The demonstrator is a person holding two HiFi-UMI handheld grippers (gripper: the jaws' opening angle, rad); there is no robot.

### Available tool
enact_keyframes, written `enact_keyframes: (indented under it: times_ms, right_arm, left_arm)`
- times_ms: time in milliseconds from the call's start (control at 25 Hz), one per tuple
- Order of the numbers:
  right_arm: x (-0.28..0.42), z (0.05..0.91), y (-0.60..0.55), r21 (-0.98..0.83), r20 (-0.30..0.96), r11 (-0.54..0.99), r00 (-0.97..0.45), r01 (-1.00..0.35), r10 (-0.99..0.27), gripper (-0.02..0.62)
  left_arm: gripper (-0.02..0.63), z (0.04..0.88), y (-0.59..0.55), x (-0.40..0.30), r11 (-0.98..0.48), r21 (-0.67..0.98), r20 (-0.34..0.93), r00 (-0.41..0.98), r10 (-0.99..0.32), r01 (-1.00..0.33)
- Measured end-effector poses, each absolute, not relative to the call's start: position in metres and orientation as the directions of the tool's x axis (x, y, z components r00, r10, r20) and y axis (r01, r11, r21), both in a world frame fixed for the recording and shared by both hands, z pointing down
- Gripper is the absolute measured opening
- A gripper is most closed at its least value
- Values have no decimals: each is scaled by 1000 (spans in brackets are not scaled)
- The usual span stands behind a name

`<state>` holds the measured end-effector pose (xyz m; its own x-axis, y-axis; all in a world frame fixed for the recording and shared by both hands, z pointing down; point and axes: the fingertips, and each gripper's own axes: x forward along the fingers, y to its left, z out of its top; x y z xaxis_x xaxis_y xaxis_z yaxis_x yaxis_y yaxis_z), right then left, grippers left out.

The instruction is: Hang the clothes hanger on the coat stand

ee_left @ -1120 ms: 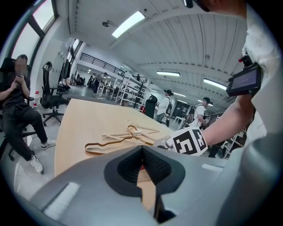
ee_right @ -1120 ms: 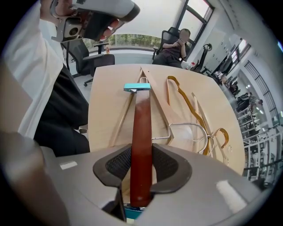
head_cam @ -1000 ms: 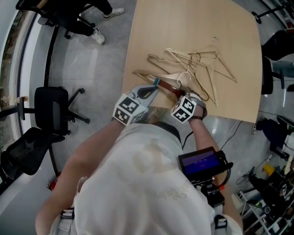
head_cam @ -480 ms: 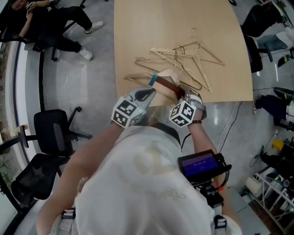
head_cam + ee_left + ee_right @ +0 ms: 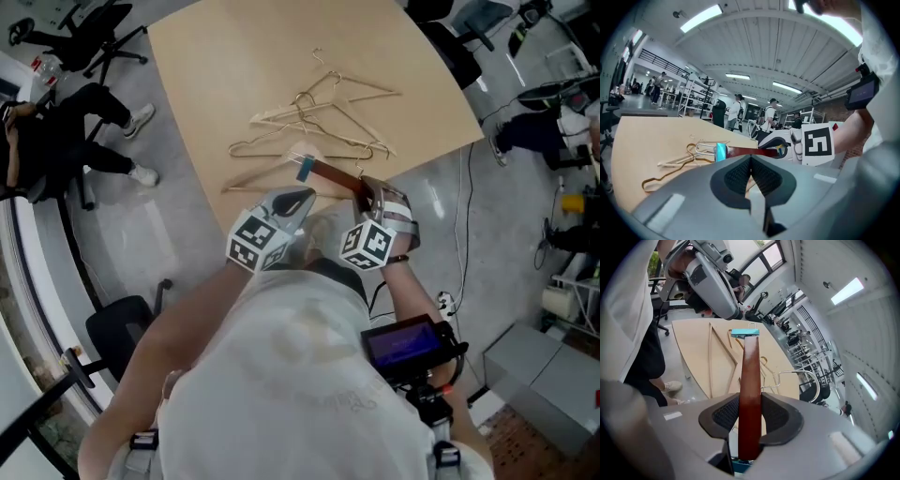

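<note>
Raised: glossy reddish wooden hanger clamped in right tongs.

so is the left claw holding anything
No, the left claw is shut with nothing between its pads.

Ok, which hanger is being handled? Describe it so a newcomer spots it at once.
At the near edge of the pale wooden table, the right gripper clamps the dark red-brown hanger. It is the only dark one, with a teal clip at its end; the other hangers are pale wood or thin wire, lying flat.
</note>
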<state>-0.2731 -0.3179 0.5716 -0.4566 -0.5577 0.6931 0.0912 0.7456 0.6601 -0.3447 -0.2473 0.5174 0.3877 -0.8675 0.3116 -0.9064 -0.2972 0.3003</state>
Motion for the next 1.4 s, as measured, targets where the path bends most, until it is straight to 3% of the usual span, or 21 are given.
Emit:
enact_keyframes:
  times_ms: [680, 1400]
  right_arm:
    - [-91, 550, -289, 738, 610, 631, -164, -240, -775, 149]
    - [170, 524, -137, 772, 534, 424, 121, -473, -837, 149]
  left_arm:
    - [2, 520, -245, -194, -638, 312, 292, 710, -641, -704]
    - [2, 516, -127, 49, -869, 262, 329, 885, -329, -421]
